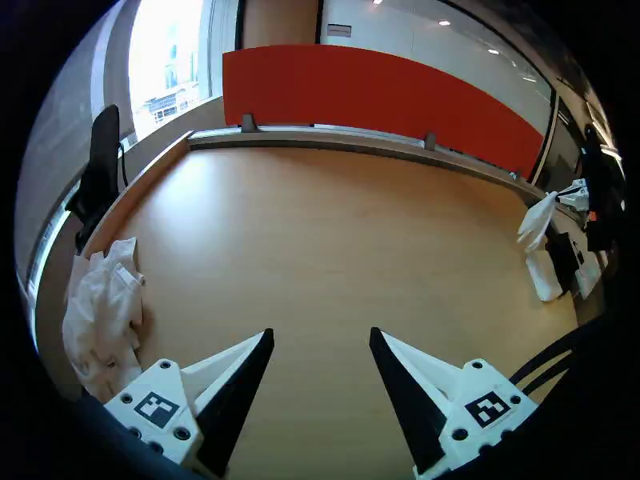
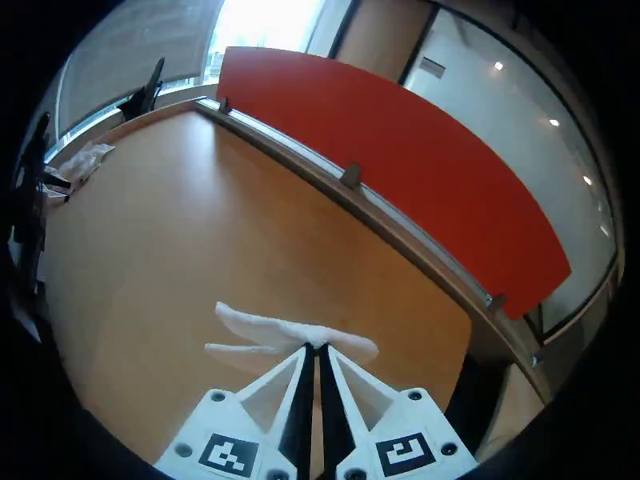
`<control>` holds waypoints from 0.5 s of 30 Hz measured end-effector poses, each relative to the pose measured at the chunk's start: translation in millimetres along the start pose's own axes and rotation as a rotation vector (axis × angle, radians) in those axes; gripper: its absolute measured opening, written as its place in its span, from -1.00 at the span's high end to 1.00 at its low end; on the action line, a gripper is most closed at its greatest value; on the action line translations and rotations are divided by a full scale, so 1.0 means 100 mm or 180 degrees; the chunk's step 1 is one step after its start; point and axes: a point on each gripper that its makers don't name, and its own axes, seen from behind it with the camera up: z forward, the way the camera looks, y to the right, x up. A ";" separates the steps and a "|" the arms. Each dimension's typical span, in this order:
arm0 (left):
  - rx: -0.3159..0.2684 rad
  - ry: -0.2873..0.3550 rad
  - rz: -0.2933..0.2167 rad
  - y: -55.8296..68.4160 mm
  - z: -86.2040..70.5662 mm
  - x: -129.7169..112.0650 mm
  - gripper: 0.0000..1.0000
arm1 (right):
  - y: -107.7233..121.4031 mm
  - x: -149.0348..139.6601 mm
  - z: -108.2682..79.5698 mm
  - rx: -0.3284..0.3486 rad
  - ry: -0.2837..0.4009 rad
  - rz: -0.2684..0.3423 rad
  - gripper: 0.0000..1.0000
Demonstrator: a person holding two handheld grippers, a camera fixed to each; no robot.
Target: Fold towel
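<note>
In the right gripper view, my right gripper (image 2: 314, 349) is shut on the near edge of a white towel (image 2: 272, 330). The towel lies bunched in a long strip on the wooden table (image 2: 200, 232), spreading left and right of the fingertips. In the left gripper view, my left gripper (image 1: 320, 332) stands open above the bare table (image 1: 336, 240) with nothing between its fingers. At the far right of that view, the same white towel (image 1: 538, 228) hangs lifted at the table's edge, beside the other gripper and a dark sleeve.
A heap of white cloth (image 1: 104, 316) sits at the table's left edge, seen small and far off as the cloth heap (image 2: 84, 162) in the right gripper view. A red divider panel (image 1: 376, 96) runs along the far edge. A black chair (image 1: 100, 172) stands by the window.
</note>
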 end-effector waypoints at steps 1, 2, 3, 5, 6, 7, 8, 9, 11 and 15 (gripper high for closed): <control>-0.0003 -0.0002 0.0005 0.01 0.00 0.00 -0.77 | 0.02 -0.02 -0.01 -0.0006 -0.0008 0.0008 0.92; -0.0005 -0.0004 0.0009 0.02 0.00 0.00 -0.77 | 0.04 -0.04 -0.01 -0.0011 -0.0016 0.0014 0.92; -0.0008 -0.0005 0.0012 0.02 0.01 0.01 -0.77 | 0.05 -0.06 -0.02 -0.0016 -0.0024 0.0017 0.92; -0.0014 -0.0005 0.0020 0.04 0.01 0.01 -0.77 | 0.07 -0.09 -0.03 -0.0025 -0.0044 0.0016 0.92; -0.0017 -0.0004 0.0025 0.05 0.02 0.02 -0.77 | 0.08 -0.11 -0.04 -0.0028 -0.0050 0.0018 0.92; -0.0021 -0.0004 0.0030 0.06 0.02 0.02 -0.77 | 0.09 -0.13 -0.04 -0.0031 -0.0056 0.0021 0.92; -0.0025 -0.0003 0.0035 0.07 0.03 0.03 -0.77 | 0.09 -0.14 -0.05 -0.0034 -0.0062 0.0024 0.92; -0.0028 -0.0002 0.0040 0.08 0.03 0.03 -0.77 | 0.10 -0.16 -0.06 -0.0039 -0.0065 0.0030 0.92; -0.0034 0.0001 0.0050 0.10 0.03 0.04 -0.77 | 0.12 -0.20 -0.09 -0.0051 -0.0071 0.0048 0.92; -0.0050 0.0001 0.0068 0.13 0.04 0.06 -0.77 | 0.15 -0.31 -0.17 -0.0077 -0.0090 0.0096 0.92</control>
